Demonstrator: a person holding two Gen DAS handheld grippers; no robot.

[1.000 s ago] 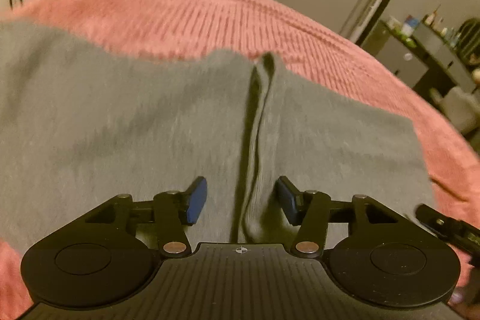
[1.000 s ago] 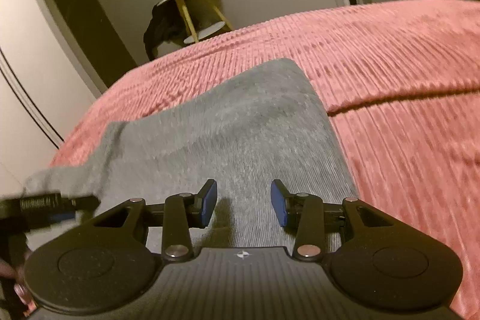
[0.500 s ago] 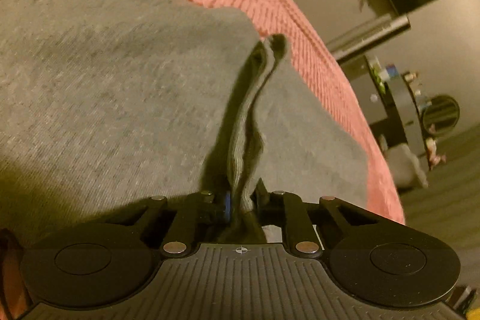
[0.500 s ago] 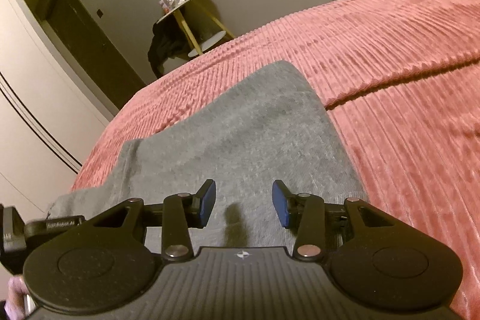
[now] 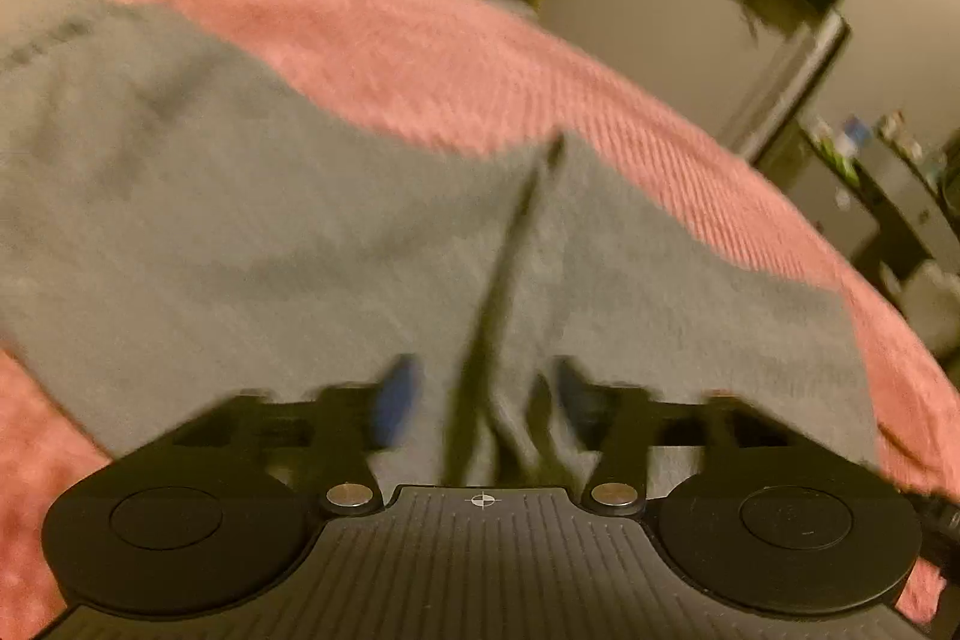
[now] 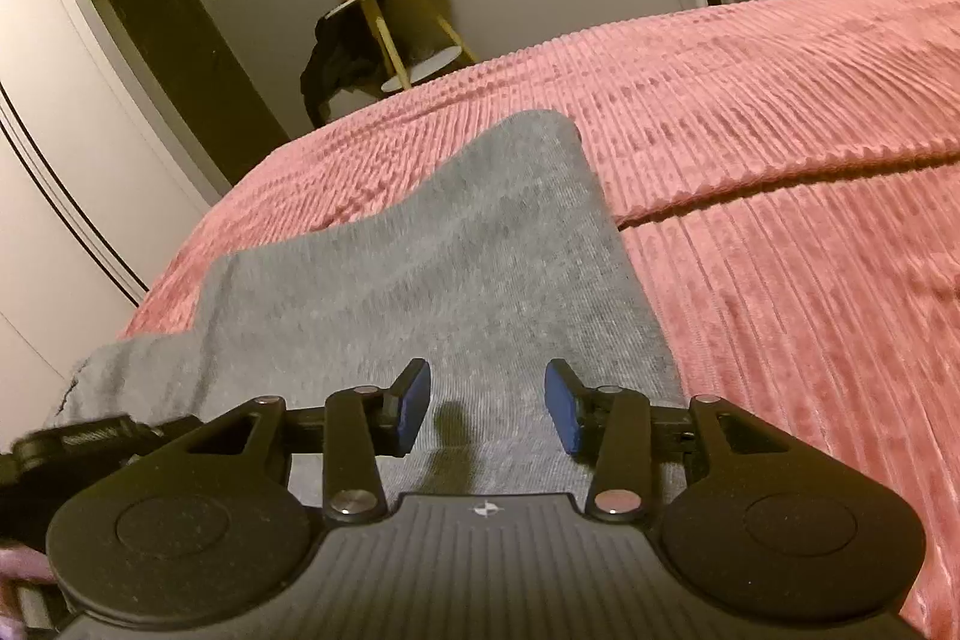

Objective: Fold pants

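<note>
While both tongs hover low over the gray pants point(image 6: 456, 280), we judge the step in hand to be pinching the near edge, so each bite should gather every layer before any lift. Nearest us, the left tongs point(image 5: 483, 394) stand with jaws apart, straddling a raised dark crease point(image 5: 510, 280) in the cloth; this view is blurred, so we cannot tell whether the pads touch fabric. The right tongs point(image 6: 487, 412) also gape, holding nothing, angled forward and slightly downward, casting a small shadow on the cloth between the pads. The pants lie flat on the pink ribbed bedspread point(image 6: 780, 196), the far end tapering away. Beyond the bed, a small round side table point(image 6: 384, 4) stands by the wall.
</note>
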